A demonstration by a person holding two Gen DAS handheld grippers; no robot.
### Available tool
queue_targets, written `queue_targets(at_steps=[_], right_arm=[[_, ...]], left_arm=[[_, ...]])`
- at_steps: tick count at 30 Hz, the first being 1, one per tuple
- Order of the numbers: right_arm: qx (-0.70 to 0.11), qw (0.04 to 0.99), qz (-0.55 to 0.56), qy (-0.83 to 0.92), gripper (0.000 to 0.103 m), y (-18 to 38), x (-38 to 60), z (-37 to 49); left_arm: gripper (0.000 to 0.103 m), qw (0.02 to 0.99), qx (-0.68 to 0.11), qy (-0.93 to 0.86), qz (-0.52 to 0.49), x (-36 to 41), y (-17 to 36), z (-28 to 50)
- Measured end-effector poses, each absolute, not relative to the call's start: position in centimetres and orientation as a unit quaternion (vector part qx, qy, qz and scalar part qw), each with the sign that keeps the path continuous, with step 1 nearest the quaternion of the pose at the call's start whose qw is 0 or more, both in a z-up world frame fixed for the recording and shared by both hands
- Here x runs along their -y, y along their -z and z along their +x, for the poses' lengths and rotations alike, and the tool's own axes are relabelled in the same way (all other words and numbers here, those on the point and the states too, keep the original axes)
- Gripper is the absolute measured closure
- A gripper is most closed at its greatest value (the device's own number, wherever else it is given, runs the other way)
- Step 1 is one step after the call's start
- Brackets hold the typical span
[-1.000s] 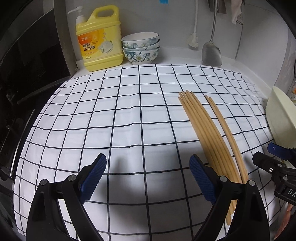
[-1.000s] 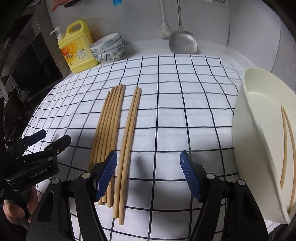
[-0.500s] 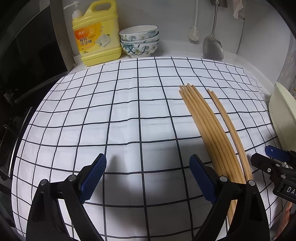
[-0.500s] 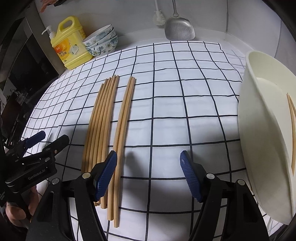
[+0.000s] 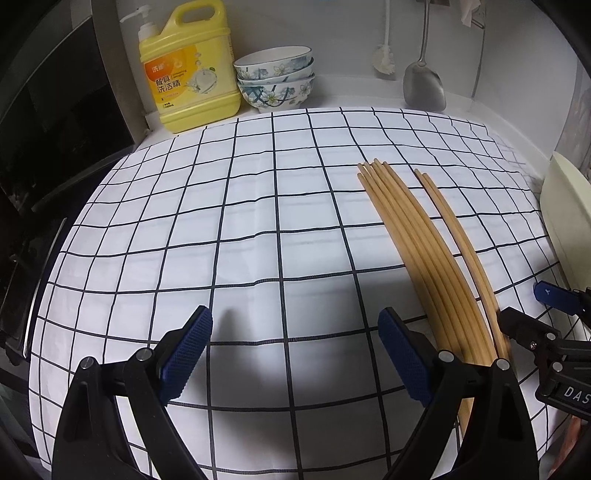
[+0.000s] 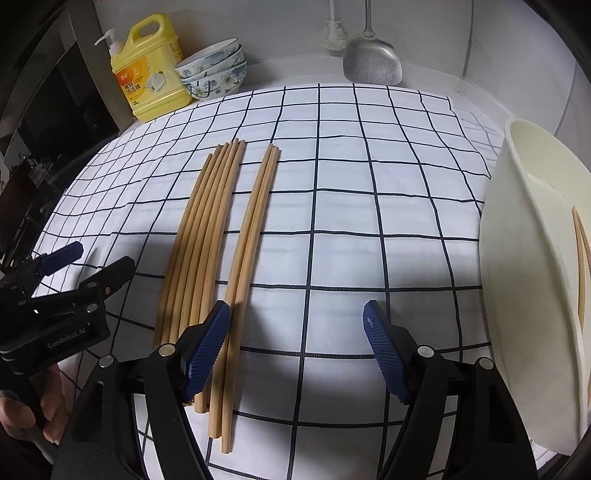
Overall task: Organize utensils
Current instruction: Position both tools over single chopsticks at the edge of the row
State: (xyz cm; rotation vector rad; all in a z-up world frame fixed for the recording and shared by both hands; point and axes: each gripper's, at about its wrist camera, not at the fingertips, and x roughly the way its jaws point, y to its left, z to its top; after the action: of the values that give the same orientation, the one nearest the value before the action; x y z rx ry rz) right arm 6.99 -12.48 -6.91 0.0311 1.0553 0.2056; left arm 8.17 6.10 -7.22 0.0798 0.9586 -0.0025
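Tan chopsticks (image 6: 207, 236) lie on a white, black-gridded cloth (image 6: 369, 221) near a yellow bottle (image 6: 151, 70).

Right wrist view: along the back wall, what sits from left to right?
Yellow detergent bottle → stacked bowls → hanging brush → metal spatula.

Ahead of the right gripper's (image 6: 295, 347) jaws, a pair of chopsticks (image 6: 251, 240) lies on the checked cloth (image 6: 351, 206), a larger bundle (image 6: 195, 236) just left, the tub (image 6: 517, 258) right, bowls (image 6: 214, 74) far behind.
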Motion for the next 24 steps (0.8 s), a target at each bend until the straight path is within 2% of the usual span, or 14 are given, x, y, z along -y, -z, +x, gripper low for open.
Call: queue_targets(at_steps=[10, 24], right_arm=[[-0.508, 0.858, -0.031, -0.070, 0.028, 7.3, 12.4, 6.8], [-0.498, 0.866, -0.012, -0.049, 0.028, 7.4, 14.3, 7.2]], left_arm=[[0.013, 0.887, -0.461, 0.003, 0.034, -6.0, 6.8, 8.0], [0.012, 0.882, -0.468, 0.009, 0.057, -4.4, 7.9, 8.1]])
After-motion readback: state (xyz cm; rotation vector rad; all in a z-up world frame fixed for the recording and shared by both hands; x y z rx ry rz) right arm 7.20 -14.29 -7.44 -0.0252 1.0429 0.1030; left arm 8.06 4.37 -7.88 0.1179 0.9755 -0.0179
